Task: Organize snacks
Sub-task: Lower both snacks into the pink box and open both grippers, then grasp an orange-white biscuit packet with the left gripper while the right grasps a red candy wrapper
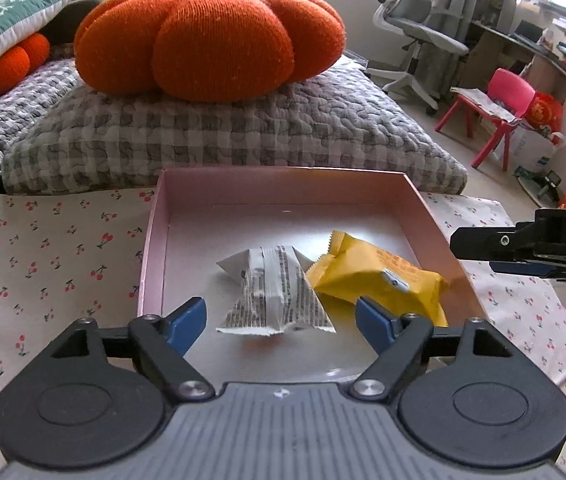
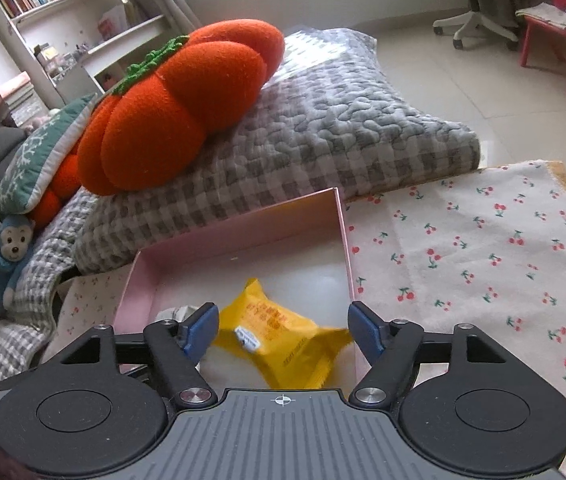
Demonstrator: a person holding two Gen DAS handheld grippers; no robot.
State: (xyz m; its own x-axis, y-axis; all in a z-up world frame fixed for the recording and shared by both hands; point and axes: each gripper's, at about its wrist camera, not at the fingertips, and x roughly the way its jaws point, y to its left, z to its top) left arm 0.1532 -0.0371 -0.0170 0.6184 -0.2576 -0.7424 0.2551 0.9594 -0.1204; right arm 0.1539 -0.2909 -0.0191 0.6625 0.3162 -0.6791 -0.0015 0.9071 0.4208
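Note:
A shallow pink box (image 1: pixel 153 240) (image 2: pixel 345 240) lies on a cherry-print cloth. Inside it lie a white snack packet with black print (image 1: pixel 279 292) and, right beside it, a yellow snack packet (image 1: pixel 379 276) (image 2: pixel 283 336). My left gripper (image 1: pixel 281 322) hangs open over the box's near side; the white packet lies between and below its blue pads, untouched. My right gripper (image 2: pixel 283 330) is open too, above the yellow packet, pads clear of it. A corner of the white packet (image 2: pixel 177 314) peeks out behind its left finger. The right gripper's body (image 1: pixel 531 244) enters the left wrist view from the right.
The cherry-print cloth (image 1: pixel 43 264) (image 2: pixel 483 264) spreads on both sides of the box. Behind it lies a grey checked quilt (image 1: pixel 243 136) with an orange pumpkin cushion (image 1: pixel 211 36) on top. A red child's chair (image 1: pixel 499 112) and an office chair (image 1: pixel 415 28) stand on the floor further back.

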